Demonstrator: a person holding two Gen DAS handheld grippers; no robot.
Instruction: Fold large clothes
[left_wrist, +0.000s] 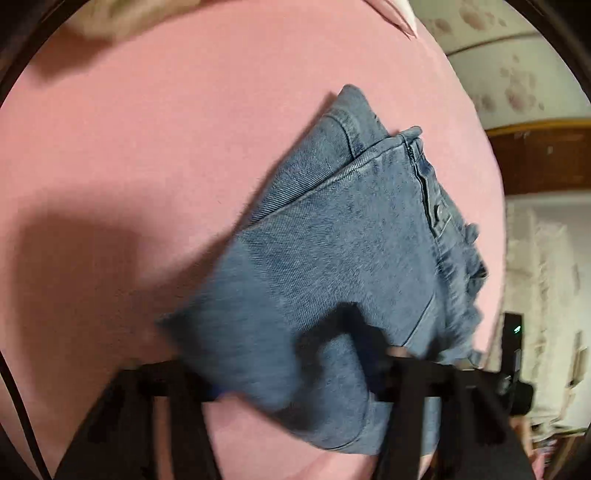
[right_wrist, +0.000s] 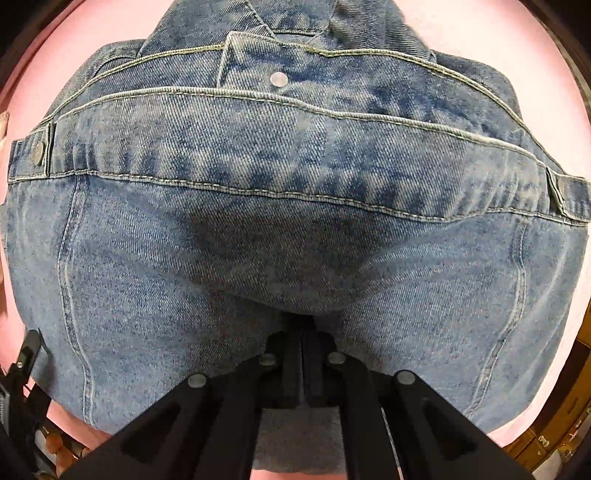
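the left black two-finger gripper (left_wrist: 284, 373) points steeply down, its image smeared by motion blur. its two dark fingers (left_wrist: 417, 398) stand apart at the lower edge of the left wrist view, with a fold of blue denim lying in the gap between them; whether the pads press on that cloth cannot be told through the blur. the right black two-finger gripper (right_wrist: 301, 332) points almost straight down. its fingers (right_wrist: 291, 354) are drawn together with only a thin slit left, and their tips are sunk into the denim.
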